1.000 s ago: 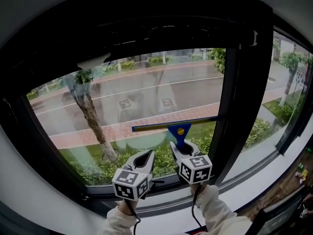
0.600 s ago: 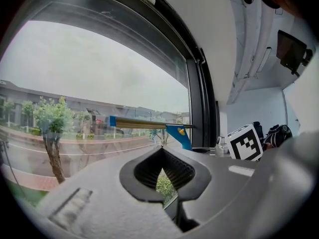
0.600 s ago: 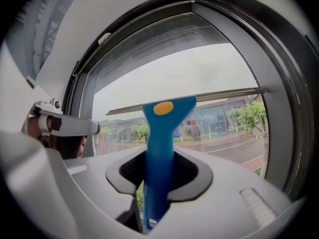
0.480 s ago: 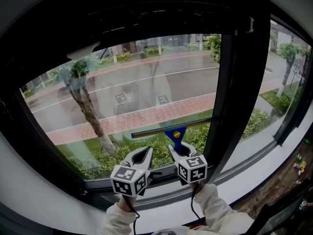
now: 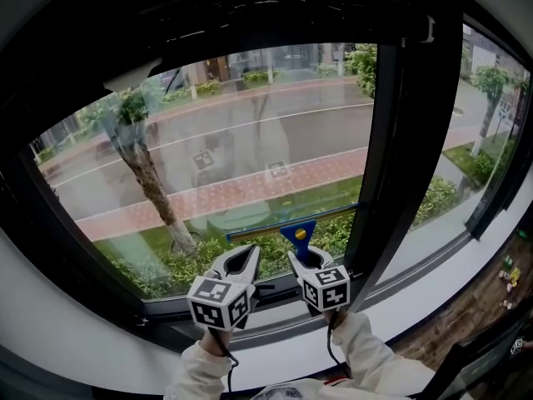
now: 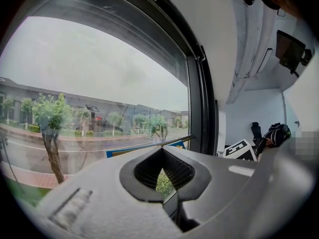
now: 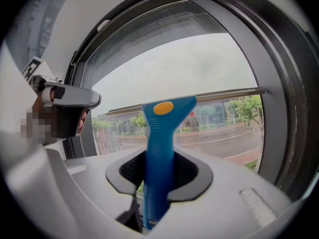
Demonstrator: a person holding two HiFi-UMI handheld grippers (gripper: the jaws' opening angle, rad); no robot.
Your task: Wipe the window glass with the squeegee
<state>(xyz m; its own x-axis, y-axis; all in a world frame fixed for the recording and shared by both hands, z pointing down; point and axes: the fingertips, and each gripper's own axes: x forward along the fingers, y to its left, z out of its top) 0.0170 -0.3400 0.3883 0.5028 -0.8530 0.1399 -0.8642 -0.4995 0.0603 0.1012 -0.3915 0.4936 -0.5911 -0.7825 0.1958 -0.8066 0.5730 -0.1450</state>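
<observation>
The squeegee has a blue handle [image 5: 299, 234] with a yellow dot and a long thin blade [image 5: 291, 223] lying against the window glass [image 5: 233, 140]. The blade is low on the pane and its right end sits higher. My right gripper [image 5: 306, 259] is shut on the handle [image 7: 161, 143], with the blade [image 7: 219, 94] running across above the jaws. My left gripper [image 5: 242, 262] hangs just left of it, near the bottom of the glass, shut with nothing in it. In the left gripper view its jaws [image 6: 162, 152] meet at the tips, and the blade [image 6: 149, 146] shows beyond them.
A black window frame surrounds the pane, with a thick upright mullion [image 5: 391, 140] close to the blade's right end. The bottom frame rail [image 5: 275, 294] and white sill [image 5: 433, 282] lie just under both grippers. Outside are a tree, a road and hedges.
The right gripper has drawn the squeegee down the glass toward the bottom rail, and the blade now tilts with its right end up. The left gripper stayed beside it.
</observation>
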